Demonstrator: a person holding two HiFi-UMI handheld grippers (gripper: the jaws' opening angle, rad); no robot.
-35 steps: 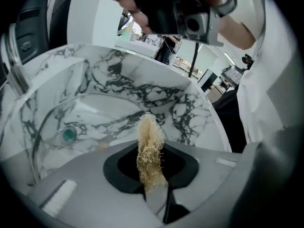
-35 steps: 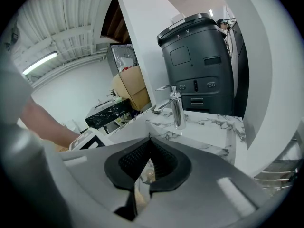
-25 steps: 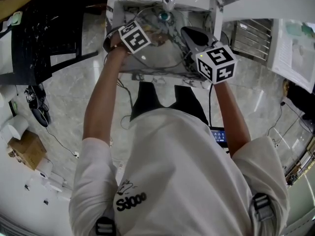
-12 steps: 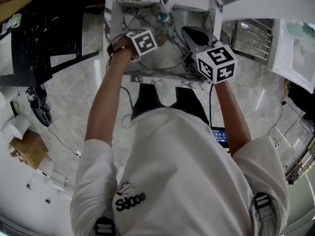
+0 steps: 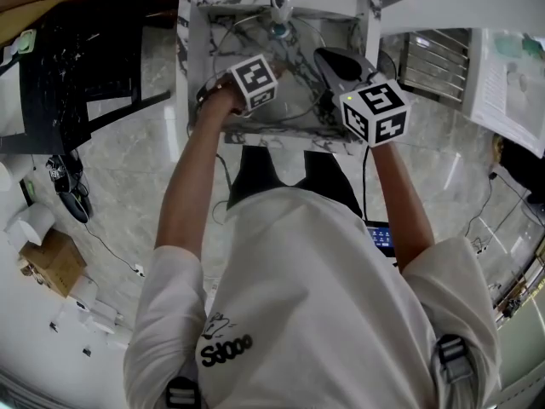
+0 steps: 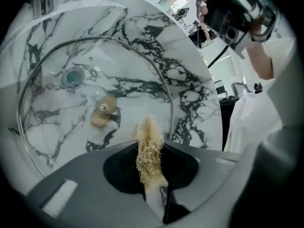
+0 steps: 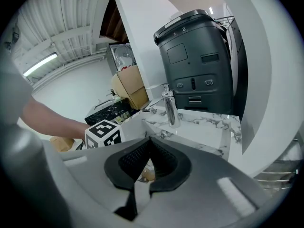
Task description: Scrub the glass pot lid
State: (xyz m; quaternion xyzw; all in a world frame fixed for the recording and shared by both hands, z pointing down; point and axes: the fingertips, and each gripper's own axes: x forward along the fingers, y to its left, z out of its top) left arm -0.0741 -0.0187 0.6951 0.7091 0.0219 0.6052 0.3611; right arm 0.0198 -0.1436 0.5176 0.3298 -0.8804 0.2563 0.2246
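**Glass lid mid-scrub, left gripper sweeping across**

Glass fills most of the left gripper view: the lid (image 6: 57,113) lies in the marble sink (image 5: 194,49), its metal rim arcing round. Its tan knob (image 6: 102,112) and the drain (image 6: 72,77) show through the glass.

The left gripper (image 6: 151,167) has its jaws clamped on a straw-coloured fibrous scrubber (image 6: 149,146). The scrubber's free end points at the glass just inside the near rim. It looks pressed to the lid, though I cannot be sure of contact.

The right gripper (image 7: 148,144) has its jaws pressed together at the tips, aimed towards the tap (image 7: 170,110). A speck of the knob shows through the gap lower down. It sits at the lid's right side in the head view, but I cannot tell whether the rim is nipped between the jaws.

What changed: over the last second the left gripper's marker cube has slid from the lid's left side towards its middle and closer to the sink's front edge. The right gripper has stayed where it was. The lid itself has hardly shifted.

That reads as one scrubbing stroke travelling across the glass while the other side is steadied, so the scrub is probably under way rather than starting or ending. No suds or water show, so how clean the glass is cannot be judged. The far half, towards the tap, probably still wants a pass.
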